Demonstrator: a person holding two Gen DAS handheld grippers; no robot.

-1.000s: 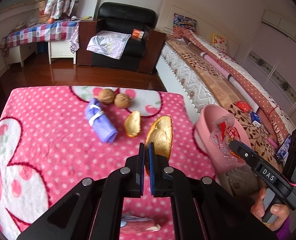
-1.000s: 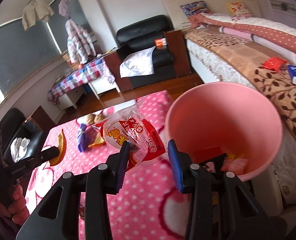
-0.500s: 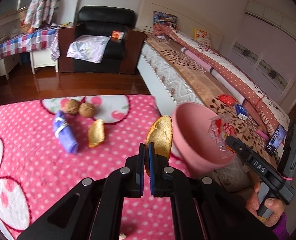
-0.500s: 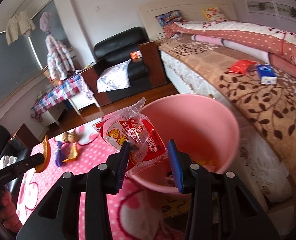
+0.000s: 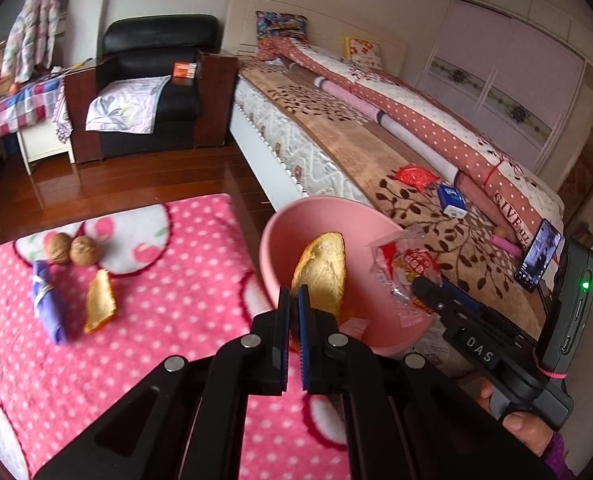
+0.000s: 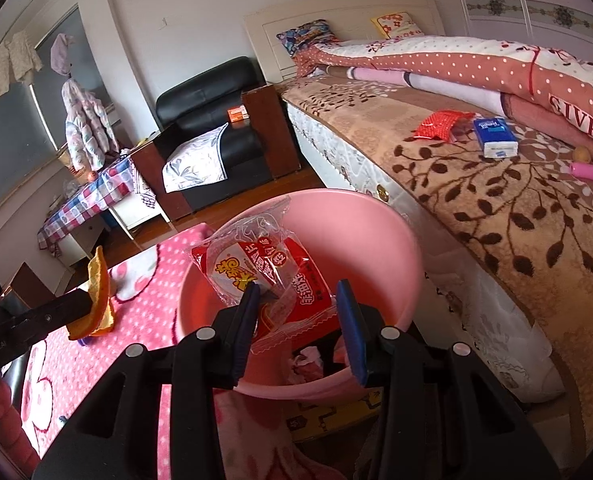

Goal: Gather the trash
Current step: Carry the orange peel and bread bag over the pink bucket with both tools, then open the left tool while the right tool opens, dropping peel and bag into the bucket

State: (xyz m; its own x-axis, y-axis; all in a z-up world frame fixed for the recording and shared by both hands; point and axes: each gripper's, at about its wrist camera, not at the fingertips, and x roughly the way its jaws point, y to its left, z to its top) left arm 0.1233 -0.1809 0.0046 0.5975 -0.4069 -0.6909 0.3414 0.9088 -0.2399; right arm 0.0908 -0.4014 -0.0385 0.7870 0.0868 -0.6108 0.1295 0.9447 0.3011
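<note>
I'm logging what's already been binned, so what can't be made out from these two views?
- Contents of the pink bin: in the right wrist view the snack wrapper and right gripper cover most of the bottom; only pale scraps show.
- Left wrist view: the orange peel hides the bin's inside.
- Purple bundle: blurred, unidentifiable.

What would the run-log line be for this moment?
left tool: shut on orange peel | right tool: holds snack wrapper | both over pink bin | nothing dropped yet
</note>
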